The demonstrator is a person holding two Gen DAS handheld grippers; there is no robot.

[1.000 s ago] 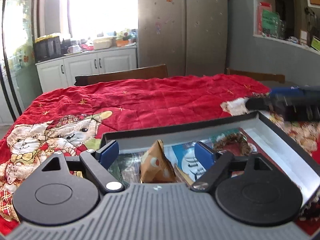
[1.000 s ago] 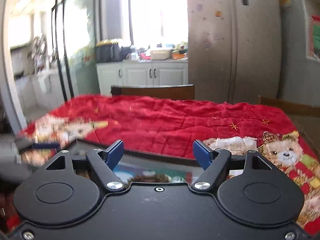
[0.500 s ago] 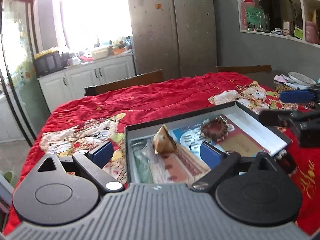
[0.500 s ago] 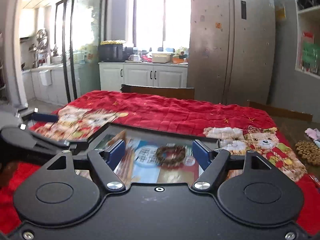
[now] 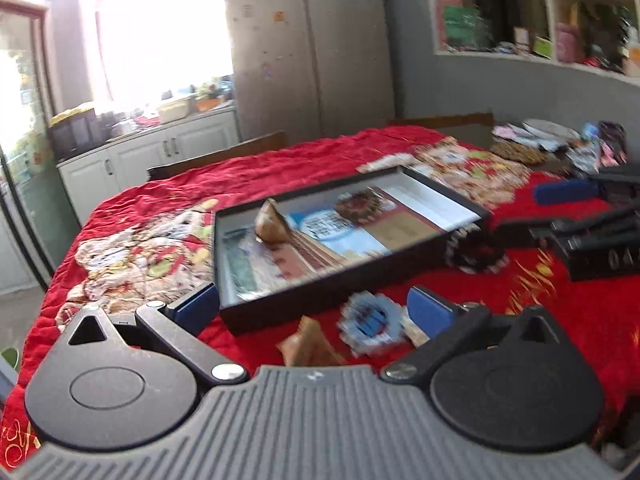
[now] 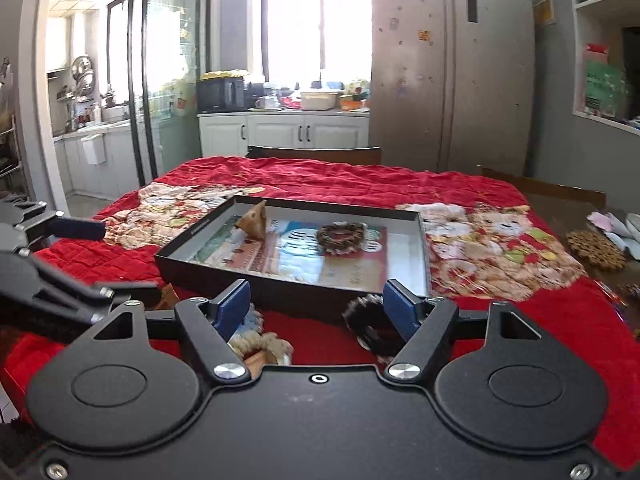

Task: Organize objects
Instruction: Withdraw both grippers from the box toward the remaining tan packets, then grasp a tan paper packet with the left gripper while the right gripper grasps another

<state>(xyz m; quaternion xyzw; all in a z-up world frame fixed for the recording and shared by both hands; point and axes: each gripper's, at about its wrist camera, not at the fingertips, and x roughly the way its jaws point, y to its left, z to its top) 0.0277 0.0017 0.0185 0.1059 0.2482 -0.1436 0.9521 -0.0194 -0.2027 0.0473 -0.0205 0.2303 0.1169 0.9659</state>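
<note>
**Operator:** State of the left tool [image 5: 314,306]?

**Technician:** Released. Its jaws have just been opening and stand wide. No pad presses on anything. A brown pyramid-shaped packet [image 5: 308,346] and a blue-and-white scalloped crochet coaster [image 5: 370,324] lie on the cloth below the gap.

**Operator:** And the right tool [image 6: 317,306]?

**Technician:** Also released, jaws apart. A black crochet ring with a pale fringe [image 6: 368,320] lies on the cloth just beside its right finger and is not gripped. A beige woven piece [image 6: 262,346] lies near its left finger.

**Operator:** What is the nearest edge ahead?

**Technician:** The near wall of the shallow black rectangular tray with white inner walls [image 5: 320,292], just beyond both tools. The tray sits skewed on the red quilted cloth with bear prints [image 5: 280,176] that covers the desk [image 6: 560,200].

**Operator:** Tray contents?

**Technician:** Flat printed sheets [image 5: 340,236] cover most of the floor. On them are a second brown pyramid packet [image 5: 272,224] at the left and a brown wreath-shaped ring [image 5: 360,204] near the middle, apart from each other. A white strip of floor along the right wall is bare.

**Operator:** Open room?

**Technician:** Bare cloth runs from the tray's far wall to the wooden chair back [image 6: 316,154], and on both sides of the tray. At the right, the cloth ends and bare desk carries a round brown woven mat [image 6: 596,250], well apart from the tray.
</note>
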